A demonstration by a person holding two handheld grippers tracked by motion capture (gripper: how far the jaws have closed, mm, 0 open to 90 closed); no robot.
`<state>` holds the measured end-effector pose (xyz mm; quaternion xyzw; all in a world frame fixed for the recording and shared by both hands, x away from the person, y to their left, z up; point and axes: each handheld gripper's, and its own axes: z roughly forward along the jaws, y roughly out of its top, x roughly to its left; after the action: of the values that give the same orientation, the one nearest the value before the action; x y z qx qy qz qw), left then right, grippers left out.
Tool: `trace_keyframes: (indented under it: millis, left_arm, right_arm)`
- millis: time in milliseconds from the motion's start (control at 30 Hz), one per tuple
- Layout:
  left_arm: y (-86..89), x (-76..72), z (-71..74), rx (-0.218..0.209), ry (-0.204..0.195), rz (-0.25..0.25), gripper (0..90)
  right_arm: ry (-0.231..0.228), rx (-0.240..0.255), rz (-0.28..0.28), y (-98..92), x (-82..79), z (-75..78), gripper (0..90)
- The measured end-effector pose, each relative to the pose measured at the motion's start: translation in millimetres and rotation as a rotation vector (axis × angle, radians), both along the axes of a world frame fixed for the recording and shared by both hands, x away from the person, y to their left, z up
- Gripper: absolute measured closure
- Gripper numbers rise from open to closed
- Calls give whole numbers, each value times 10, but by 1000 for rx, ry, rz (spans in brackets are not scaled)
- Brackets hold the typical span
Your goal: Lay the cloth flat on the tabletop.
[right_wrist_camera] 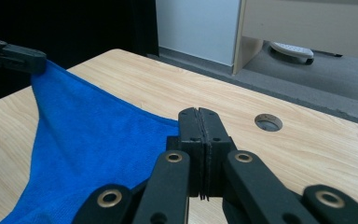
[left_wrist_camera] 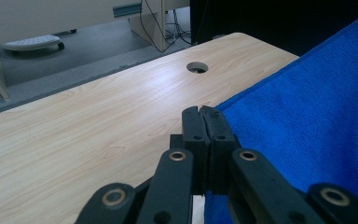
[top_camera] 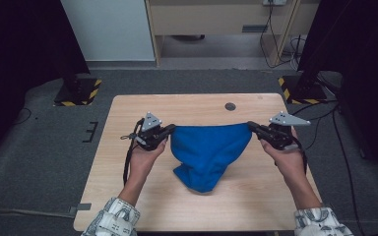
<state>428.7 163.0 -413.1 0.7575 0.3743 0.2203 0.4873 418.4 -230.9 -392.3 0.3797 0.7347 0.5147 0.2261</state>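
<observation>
A blue cloth point(top_camera: 206, 147) is stretched between my two grippers above the wooden table point(top_camera: 128, 113). Its top edge is pulled taut, and its lower part sags in folds down to the tabletop. My left gripper point(top_camera: 171, 129) is shut on the cloth's left corner. In the left gripper view the jaws point(left_wrist_camera: 200, 112) meet at the edge of the cloth point(left_wrist_camera: 307, 107). My right gripper point(top_camera: 250, 126) is shut on the right corner. In the right gripper view the closed gripper point(right_wrist_camera: 198, 113) pinches the cloth point(right_wrist_camera: 88, 135), and the left gripper point(right_wrist_camera: 32, 60) grips the far corner.
A round cable hole point(top_camera: 230, 106) sits near the table's far edge. Two stand bases with yellow-black stripes point(top_camera: 76, 91) point(top_camera: 300, 88) flank the table on the grey floor. Cables point(top_camera: 325, 123) trail at the right, and a wooden desk point(top_camera: 216, 24) stands behind.
</observation>
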Motion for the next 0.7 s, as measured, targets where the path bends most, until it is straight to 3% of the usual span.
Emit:
trace_keyframes:
  millis: [267, 700]
  left_arm:
    - [-16, -14, 31, -11, -9, -3, 887]
    - [31, -95, 113, -16, -30, -6, 887]
  right_arm:
    - [-15, -1, 5, 14, -58, 86, 895]
    - [-6, -11, -1, 14, -11, 41, 895]
